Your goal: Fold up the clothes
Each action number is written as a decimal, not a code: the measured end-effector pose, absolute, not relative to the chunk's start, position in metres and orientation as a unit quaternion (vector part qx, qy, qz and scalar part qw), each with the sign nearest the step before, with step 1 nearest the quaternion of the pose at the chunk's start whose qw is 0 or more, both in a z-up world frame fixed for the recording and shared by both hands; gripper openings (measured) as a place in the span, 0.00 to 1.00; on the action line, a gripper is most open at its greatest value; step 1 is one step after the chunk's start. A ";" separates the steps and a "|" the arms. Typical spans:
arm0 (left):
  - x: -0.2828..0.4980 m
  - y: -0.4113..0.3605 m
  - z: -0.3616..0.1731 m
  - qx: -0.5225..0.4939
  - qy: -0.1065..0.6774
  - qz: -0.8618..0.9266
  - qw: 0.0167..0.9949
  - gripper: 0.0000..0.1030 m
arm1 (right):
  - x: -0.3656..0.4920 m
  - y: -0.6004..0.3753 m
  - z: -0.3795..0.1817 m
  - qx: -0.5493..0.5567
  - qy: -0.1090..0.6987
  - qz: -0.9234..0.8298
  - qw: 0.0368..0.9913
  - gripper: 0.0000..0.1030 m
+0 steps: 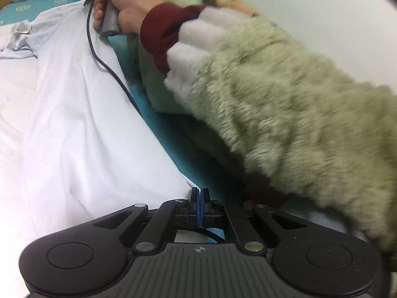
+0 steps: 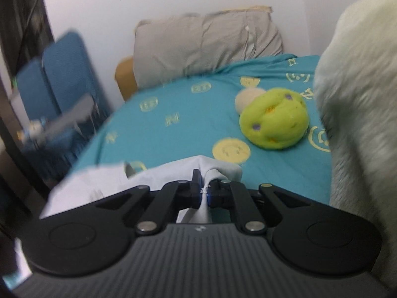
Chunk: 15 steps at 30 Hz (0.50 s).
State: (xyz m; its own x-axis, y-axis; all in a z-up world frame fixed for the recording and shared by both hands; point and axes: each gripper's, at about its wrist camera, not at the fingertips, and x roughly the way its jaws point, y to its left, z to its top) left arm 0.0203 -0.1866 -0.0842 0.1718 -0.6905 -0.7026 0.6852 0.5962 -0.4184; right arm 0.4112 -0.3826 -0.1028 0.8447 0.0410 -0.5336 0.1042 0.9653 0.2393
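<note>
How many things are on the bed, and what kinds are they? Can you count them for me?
Clothes: 1, the pale shirt
Soft toys: 2, the green plush toy and a cream plush ball behind it
Pillows: 1, the grey pillow
Total: 4 things on the teal bedsheet

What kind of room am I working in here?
Most likely a bedroom: the pale shirt lies on a bed with a teal smiley-print sheet, a grey pillow against the wall at its head, and a green plush toy resting on the sheet.
</note>
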 end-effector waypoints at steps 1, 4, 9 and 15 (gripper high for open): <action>0.023 -0.185 -0.088 -0.008 0.464 -0.449 0.764 0.01 | 0.413 -0.379 -0.109 0.113 0.287 -0.019 0.951 0.08; 0.032 -0.179 -0.089 -0.025 0.469 -0.451 0.759 0.05 | 0.415 -0.375 -0.116 0.095 0.293 -0.024 0.951 0.09; 0.029 -0.156 -0.065 -0.027 0.434 -0.453 0.778 0.53 | 0.411 -0.375 -0.111 0.111 0.304 -0.022 0.946 0.61; 0.016 -0.148 -0.036 -0.013 0.373 -0.433 0.821 0.92 | 0.382 -0.364 -0.087 0.147 0.308 -0.015 0.940 1.00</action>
